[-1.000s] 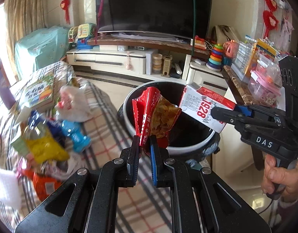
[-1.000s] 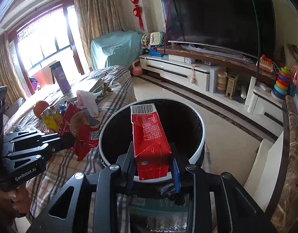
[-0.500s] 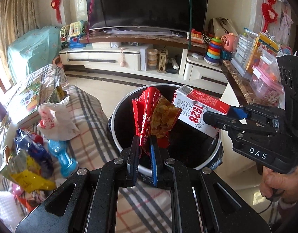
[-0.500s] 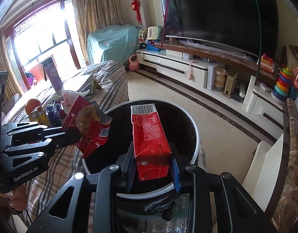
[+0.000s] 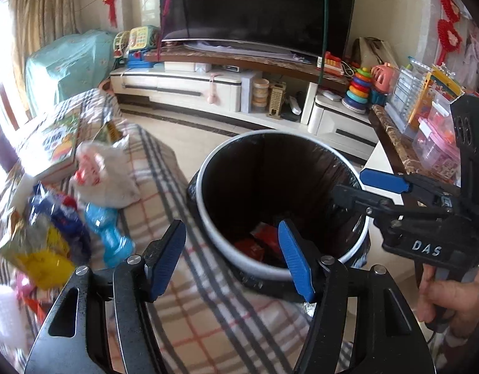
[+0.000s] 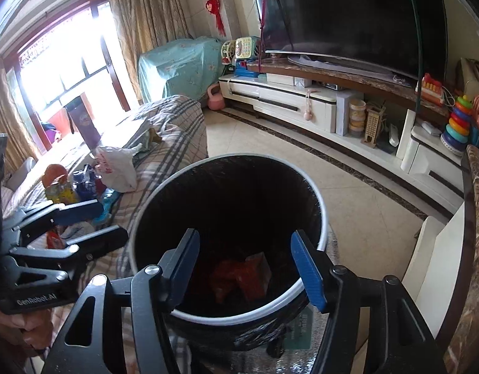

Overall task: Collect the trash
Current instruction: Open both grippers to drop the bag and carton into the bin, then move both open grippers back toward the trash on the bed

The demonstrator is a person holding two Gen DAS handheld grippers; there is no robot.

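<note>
Left gripper (image 5: 231,255) spread wide, blue pads apart, nothing between them; it hangs over the near rim of the trash bin (image 5: 205,168), which fills the centre of the left wrist view. Right gripper (image 6: 245,263) likewise spread and empty, poised directly above the bin mouth (image 6: 323,218). Each tool shows in the other's view — the right one enters the left wrist view at 3 o'clock, jaws parted over the bin's far rim; the left one enters the right wrist view at 9 o'clock, jaws also parted. Bin has a pale rim and a black liner. At its bottom lie the red snack bag (image 6: 230,272) and the red carton (image 6: 256,268), touching each other, partly in shadow. Uncollected trash sits on the plaid-covered surface (image 5: 208,308) at 9 o'clock of the bin: white plastic bag (image 5: 105,171), blue bottle (image 5: 107,237) just below it, yellow wrapper (image 5: 44,258) further toward 8 o'clock — this cluster is motion-blurred in the left wrist view. Television (image 6: 348,12) at 12 o'clock.
</note>
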